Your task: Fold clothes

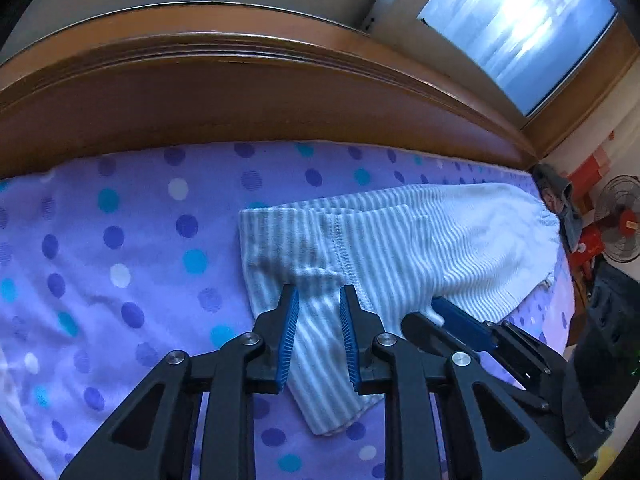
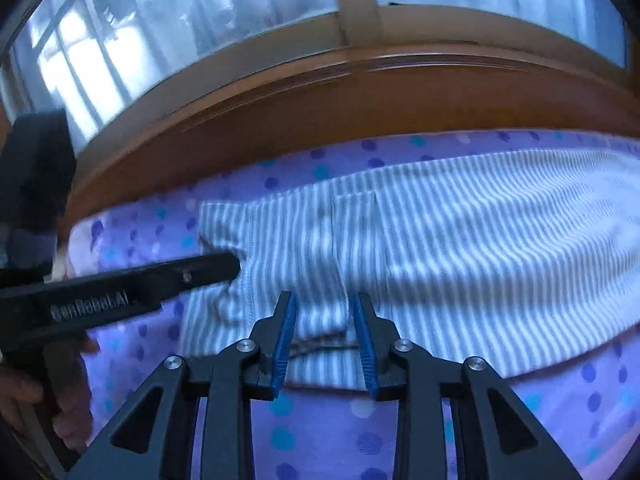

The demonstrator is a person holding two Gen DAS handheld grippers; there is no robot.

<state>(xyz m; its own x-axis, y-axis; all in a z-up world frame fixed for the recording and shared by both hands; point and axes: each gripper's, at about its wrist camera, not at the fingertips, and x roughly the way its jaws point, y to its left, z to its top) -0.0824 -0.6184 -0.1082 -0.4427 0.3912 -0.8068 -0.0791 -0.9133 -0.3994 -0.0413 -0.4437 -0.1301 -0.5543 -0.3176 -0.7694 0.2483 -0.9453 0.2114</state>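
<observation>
A white-and-grey striped garment point(image 1: 400, 240) point(image 2: 440, 240) lies flat on the purple dotted bed sheet point(image 1: 120, 240) point(image 2: 320, 432), folded into a long band with a narrow flap reaching toward me. My left gripper point(image 1: 319, 294) hovers over that flap near the garment's left end; its blue pads point(image 1: 289, 336) stand apart and the cloth lies loose under them. My right gripper point(image 2: 324, 299) is over the garment's near edge, jaws apart, pads not pressing the cloth. In the left wrist view the right gripper point(image 1: 436, 312) sits just to the right; in the right wrist view the left gripper point(image 2: 236, 264) touches the cloth's left part.
A wooden headboard point(image 1: 240, 92) point(image 2: 360, 104) runs along the far side of the bed, with windows point(image 1: 520, 28) above it. A fan point(image 1: 620, 220) and red boxes stand beyond the bed's right end. A person's hand point(image 2: 24, 392) holds the left gripper's handle.
</observation>
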